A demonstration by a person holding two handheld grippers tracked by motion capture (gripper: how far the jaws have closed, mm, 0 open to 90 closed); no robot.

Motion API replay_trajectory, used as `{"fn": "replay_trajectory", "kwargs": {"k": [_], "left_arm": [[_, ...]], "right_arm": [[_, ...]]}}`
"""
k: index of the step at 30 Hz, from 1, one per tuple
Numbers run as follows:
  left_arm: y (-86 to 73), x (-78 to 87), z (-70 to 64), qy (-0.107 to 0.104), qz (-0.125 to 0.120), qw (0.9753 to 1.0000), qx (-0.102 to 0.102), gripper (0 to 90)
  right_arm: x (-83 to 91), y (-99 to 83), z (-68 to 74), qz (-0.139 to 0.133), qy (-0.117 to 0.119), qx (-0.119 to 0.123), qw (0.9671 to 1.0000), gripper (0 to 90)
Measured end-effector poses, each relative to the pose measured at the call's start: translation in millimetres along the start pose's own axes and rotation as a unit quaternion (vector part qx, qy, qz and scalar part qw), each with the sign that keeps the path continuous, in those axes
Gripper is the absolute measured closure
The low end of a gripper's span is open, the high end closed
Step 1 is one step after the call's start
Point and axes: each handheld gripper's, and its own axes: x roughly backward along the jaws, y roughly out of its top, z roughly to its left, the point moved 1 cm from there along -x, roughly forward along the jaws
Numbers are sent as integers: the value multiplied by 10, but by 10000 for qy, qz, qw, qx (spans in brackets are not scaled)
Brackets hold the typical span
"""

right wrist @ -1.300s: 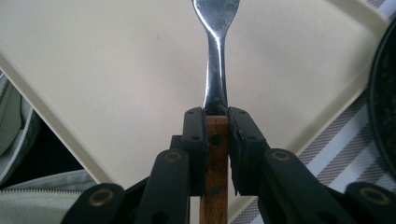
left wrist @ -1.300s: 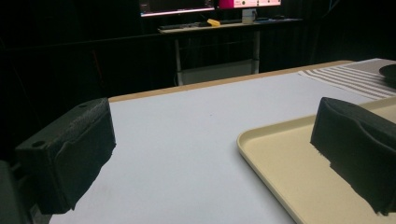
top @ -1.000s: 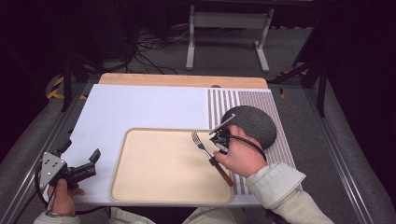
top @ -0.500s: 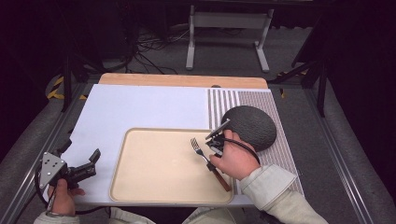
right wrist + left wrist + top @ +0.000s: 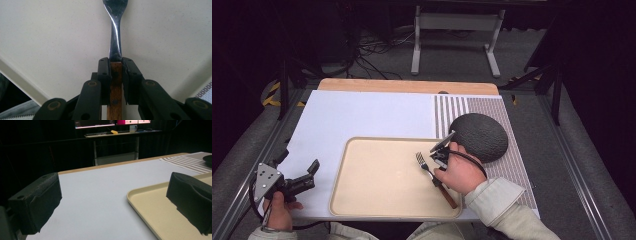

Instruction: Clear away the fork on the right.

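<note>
Gripping the fork [image 5: 428, 170] by its wooden handle, the right gripper [image 5: 441, 159] sits over the right part of the beige tray [image 5: 377, 200]. Right gripper view: both fingers [image 5: 103, 75] clenched on the brown handle right where it meets the metal neck, the fork [image 5: 115, 37] pointing away over the tray surface. High view: tines aim up-left, handle end sticks out toward the tray's near right corner, under the hand. Whether the fork touches the tray or sits just above it, cannot tell.

Left gripper [image 5: 304, 181] is held at the near left of the worktop [image 5: 362, 115], just left of the tray, fingers released, nothing between them. Left gripper view: its two black fingers [image 5: 37, 202] wide apart, white worktop and tray edge [image 5: 140, 195] between them.

Dark round dome-shaped thing [image 5: 479, 136] lies on the striped mat [image 5: 452, 107], just right of the tray's far right corner, near the right hand.
</note>
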Motion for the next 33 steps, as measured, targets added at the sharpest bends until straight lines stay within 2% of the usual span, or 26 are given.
{"fn": "replay_trajectory", "kwargs": {"k": [10,15,18,26,29,31,33], "left_arm": [[3,4,5,0,0,10000,-26,5],[4,6,5,7,4,10000,-23,5],[4,6,7,9,5,10000,-21,5],[4,6,6,15,-9,10000,-9,5],[5,6,6,18,-14,10000,-8,5],[5,6,6,16,-13,10000,-7,5],[5,6,6,16,-12,10000,-8,5]], "right_arm": [[-57,-1,8,112,8,-98,9999,779],[-60,6,2,60,50,-69,9999,772],[-59,10,3,-10,112,-78,9999,721],[-13,14,12,-125,107,17,9999,662],[34,28,12,-413,127,208,9989,539],[57,38,29,-706,184,231,9971,434],[91,50,40,-951,252,433,9942,317]]}}
